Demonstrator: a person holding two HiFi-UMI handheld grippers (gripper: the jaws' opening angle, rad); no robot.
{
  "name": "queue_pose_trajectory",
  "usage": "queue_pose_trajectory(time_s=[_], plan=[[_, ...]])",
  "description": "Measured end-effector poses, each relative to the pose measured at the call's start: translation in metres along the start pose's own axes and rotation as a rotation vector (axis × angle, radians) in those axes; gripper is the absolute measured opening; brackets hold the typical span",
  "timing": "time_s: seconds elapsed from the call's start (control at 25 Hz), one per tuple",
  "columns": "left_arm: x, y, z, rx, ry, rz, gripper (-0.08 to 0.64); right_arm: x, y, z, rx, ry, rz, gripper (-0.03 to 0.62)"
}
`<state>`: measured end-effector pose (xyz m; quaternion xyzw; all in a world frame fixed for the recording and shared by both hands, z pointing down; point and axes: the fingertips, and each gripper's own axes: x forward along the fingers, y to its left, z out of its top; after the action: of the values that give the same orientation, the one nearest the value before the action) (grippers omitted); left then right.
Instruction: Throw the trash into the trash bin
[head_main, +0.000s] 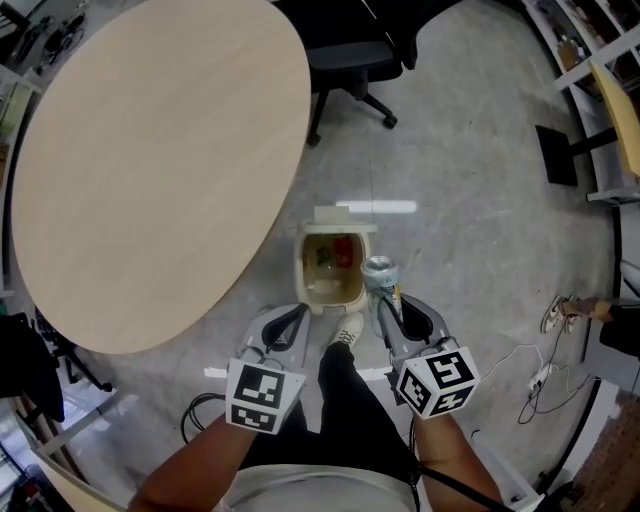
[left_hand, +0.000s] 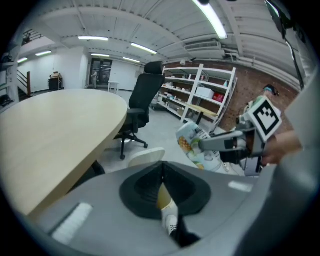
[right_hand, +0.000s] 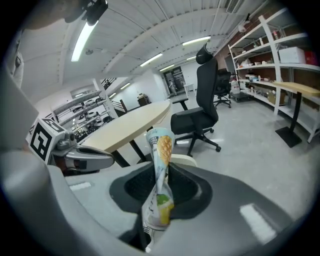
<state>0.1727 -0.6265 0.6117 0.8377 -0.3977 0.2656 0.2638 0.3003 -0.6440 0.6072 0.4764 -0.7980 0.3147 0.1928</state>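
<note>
Grey floor mid-frame: right gripper (head_main: 388, 300) grasping can (head_main: 380, 270) beside open bin (head_main: 305, 272), left gripper (head_main: 288, 325) clenched empty; next, carry over opening, release.

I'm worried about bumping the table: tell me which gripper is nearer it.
Left. The left gripper sits just off the table edge; the right gripper, holding the can, is on the far side of the trash bin.
</note>
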Motion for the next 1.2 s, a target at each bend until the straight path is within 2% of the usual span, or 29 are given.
queue_pose_trajectory(time_s=[0.28,0.64,1.0,1.2], plan=[[0.025,0.004,-0.026,0.050,0.052,-0.021,0.008,0.040,-0.007,-0.030,-0.015,0.075,0.006,0.080],[0.051,0.015,-0.059,0.040,0.101,-0.020,0.008,0.082,-0.010,-0.072,-0.023,0.163,0.013,0.080],[0.069,0.025,-0.075,0.046,0.138,-0.037,0.008,0.116,-0.027,-0.108,-0.017,0.242,0.001,0.080],[0.074,0.030,-0.101,0.012,0.182,-0.029,0.008,0.141,-0.026,-0.133,-0.039,0.294,0.013,0.080]])
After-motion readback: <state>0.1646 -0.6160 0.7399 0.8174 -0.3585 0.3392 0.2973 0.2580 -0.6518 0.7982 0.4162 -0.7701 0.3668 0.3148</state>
